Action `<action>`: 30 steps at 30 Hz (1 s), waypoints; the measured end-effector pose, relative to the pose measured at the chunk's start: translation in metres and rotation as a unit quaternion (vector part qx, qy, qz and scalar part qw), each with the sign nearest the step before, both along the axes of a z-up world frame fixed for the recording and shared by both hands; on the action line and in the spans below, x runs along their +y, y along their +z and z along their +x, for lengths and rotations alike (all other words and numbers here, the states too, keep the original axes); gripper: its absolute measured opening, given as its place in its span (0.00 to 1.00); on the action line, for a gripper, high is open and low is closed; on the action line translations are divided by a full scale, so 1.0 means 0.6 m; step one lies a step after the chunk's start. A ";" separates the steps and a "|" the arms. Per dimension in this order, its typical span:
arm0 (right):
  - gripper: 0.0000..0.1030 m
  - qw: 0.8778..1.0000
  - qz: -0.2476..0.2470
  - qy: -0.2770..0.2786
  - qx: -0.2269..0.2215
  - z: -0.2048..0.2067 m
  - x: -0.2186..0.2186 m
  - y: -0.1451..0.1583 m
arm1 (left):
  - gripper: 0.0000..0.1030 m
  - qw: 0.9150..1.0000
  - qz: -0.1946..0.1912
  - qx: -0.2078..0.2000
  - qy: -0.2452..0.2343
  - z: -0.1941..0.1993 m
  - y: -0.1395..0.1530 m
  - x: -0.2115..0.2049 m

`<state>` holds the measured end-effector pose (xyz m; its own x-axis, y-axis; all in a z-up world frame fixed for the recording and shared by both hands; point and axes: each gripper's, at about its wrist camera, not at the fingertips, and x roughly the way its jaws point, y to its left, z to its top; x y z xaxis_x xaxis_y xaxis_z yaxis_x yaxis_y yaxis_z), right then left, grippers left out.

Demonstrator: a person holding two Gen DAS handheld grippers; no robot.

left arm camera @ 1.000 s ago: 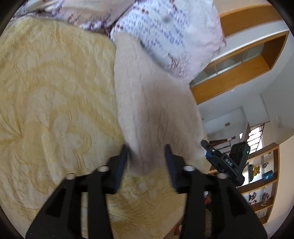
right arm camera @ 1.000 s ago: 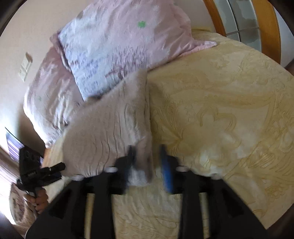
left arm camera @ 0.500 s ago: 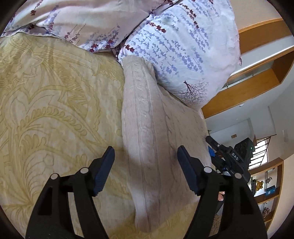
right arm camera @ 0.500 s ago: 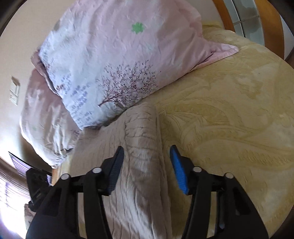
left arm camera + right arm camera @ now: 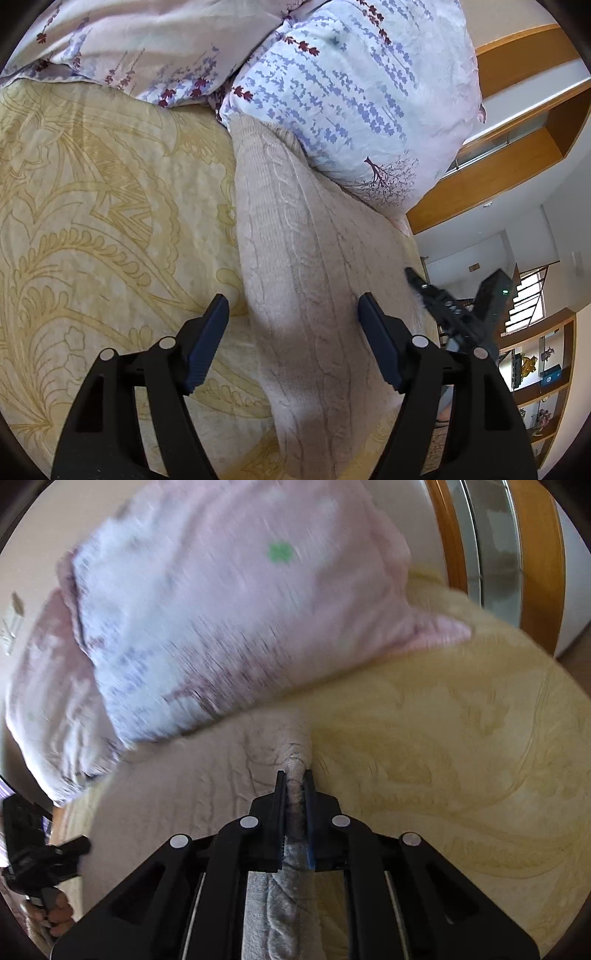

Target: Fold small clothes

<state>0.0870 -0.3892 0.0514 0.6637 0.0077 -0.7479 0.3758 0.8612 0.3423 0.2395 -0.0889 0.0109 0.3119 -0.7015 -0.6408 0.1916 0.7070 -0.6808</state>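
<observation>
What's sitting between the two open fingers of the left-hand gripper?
In the left wrist view, a beige knitted garment lies between the fingers of the left gripper, spread on the yellow bedspread. The fingers stand apart from it.

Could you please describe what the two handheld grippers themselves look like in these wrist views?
Both are matte black plastic with open, triangular cut-out frames. The left gripper has two long fingers with dark navy ribbed pads and round silver pivot pins. The right gripper is built alike, with silver pins and a bright blue pad edge. No cables or sleeves are visible.
</observation>
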 end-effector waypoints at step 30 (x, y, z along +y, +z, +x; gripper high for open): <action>0.46 0.999 0.012 0.052 -0.011 -0.064 0.066 -0.006 | 0.85 0.987 0.138 -0.079 -0.010 -0.020 0.022 -0.068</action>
